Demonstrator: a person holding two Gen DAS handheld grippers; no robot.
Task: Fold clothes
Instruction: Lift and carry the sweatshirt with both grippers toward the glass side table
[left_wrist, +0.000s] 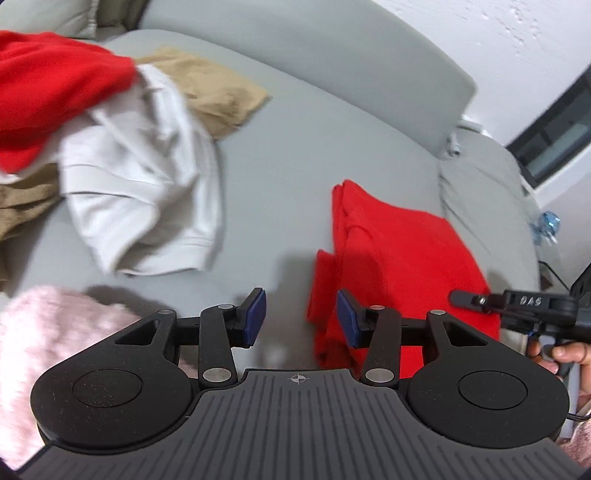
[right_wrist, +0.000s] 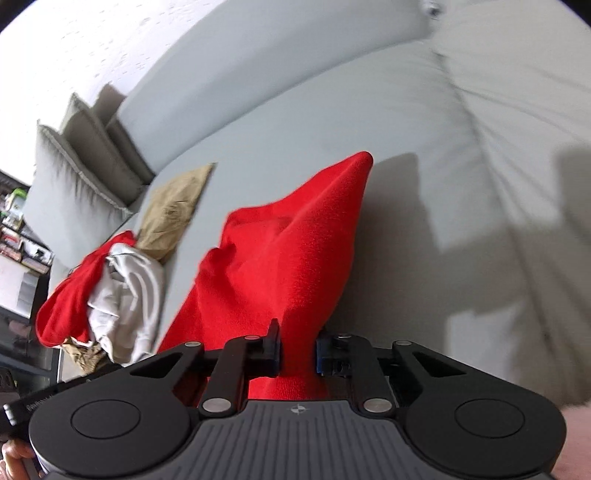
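Left wrist: grey sofa (left_wrist: 295, 166), white wall (left_wrist: 517, 44)

The matte black left tool (left_wrist: 301, 317) is showing blue rubber pads (left_wrist: 255, 315), silver pivot screws and a ribbed grey deck.

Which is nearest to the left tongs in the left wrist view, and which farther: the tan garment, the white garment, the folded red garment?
From the left tongs:
1. Folded red garment, just right.
2. White garment, upper left.
3. Tan garment, behind the white one.
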